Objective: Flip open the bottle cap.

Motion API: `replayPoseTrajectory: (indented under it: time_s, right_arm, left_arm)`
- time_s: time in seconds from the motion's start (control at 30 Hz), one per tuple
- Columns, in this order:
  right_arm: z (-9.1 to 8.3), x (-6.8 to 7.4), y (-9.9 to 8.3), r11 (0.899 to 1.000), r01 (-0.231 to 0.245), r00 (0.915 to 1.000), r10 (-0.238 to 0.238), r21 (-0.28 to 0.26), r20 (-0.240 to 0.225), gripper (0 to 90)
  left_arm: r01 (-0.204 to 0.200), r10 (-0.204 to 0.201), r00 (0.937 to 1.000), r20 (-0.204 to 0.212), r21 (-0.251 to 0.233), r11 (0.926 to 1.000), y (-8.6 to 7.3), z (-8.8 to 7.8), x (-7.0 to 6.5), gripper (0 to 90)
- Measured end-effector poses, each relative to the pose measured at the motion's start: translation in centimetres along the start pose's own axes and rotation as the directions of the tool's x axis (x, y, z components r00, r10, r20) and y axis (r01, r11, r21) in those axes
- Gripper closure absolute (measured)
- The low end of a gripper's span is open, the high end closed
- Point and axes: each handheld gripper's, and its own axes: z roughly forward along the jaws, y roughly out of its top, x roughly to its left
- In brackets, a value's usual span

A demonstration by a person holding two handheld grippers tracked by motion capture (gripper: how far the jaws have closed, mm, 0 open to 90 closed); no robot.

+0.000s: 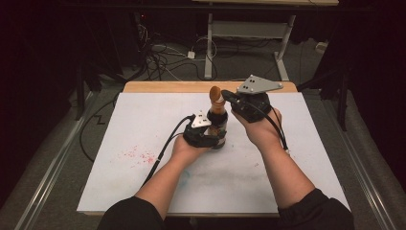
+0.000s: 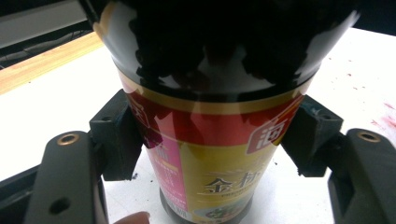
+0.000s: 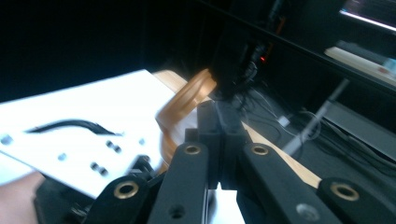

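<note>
A dark sauce bottle [image 1: 218, 123] with a red and gold label [image 2: 210, 154] stands upright on the white table sheet [image 1: 143, 120]. My left gripper [image 1: 216, 135] is shut on its lower body, one pad on each side of the label [image 2: 122, 135]. The bottle's orange-brown cap [image 1: 215, 95] rises above it. My right gripper [image 1: 226, 97] comes in from the right at cap height, shut, with its pads pressed together. In the right gripper view the blurred cap [image 3: 187, 100] sits just left of the right gripper's [image 3: 219, 119] tips. Whether they pinch any part of it is unclear.
Red stains [image 1: 139, 154] mark the sheet's near left. A wooden table edge [image 1: 167, 86] runs along the back. Beyond it lie floor cables [image 1: 158, 57] and a desk frame's legs [image 1: 208, 52]. Both grippers' cables trail back toward the forearms.
</note>
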Motion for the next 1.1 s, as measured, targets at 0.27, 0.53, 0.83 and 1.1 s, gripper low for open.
replayPoseTrajectory:
  time_s: [0.27, 0.53, 0.83, 1.1]
  right_arm:
    - [0.3, 1.4, 1.6, 0.999, 0.04, 0.9989, -0.041, -0.029, -0.023, 90.0]
    - [0.2, 1.1, 1.3, 0.999, 0.023, 0.9994, -0.024, -0.028, -0.025, 90.0]
    - [-0.7, -0.4, 0.3, 0.999, -0.021, 0.9998, 0.021, -0.025, -0.004, 90.0]
    - [-1.4, -1.3, -0.4, 0.999, -0.038, 0.9993, 0.038, -0.025, 0.005, 90.0]
  left_arm:
    - [0.004, -0.004, 1.0, 0.002, -0.005, 1.0, -0.1, 0.0, 0.1, 28.9]
    - [0.004, -0.004, 1.0, 0.002, -0.006, 1.0, -0.1, 0.0, 0.1, 28.8]
    - [0.005, -0.005, 1.0, 0.003, -0.007, 1.0, -0.1, 0.0, 0.1, 28.7]
    - [0.006, -0.006, 1.0, 0.003, -0.007, 1.0, -0.1, 0.0, 0.1, 28.6]
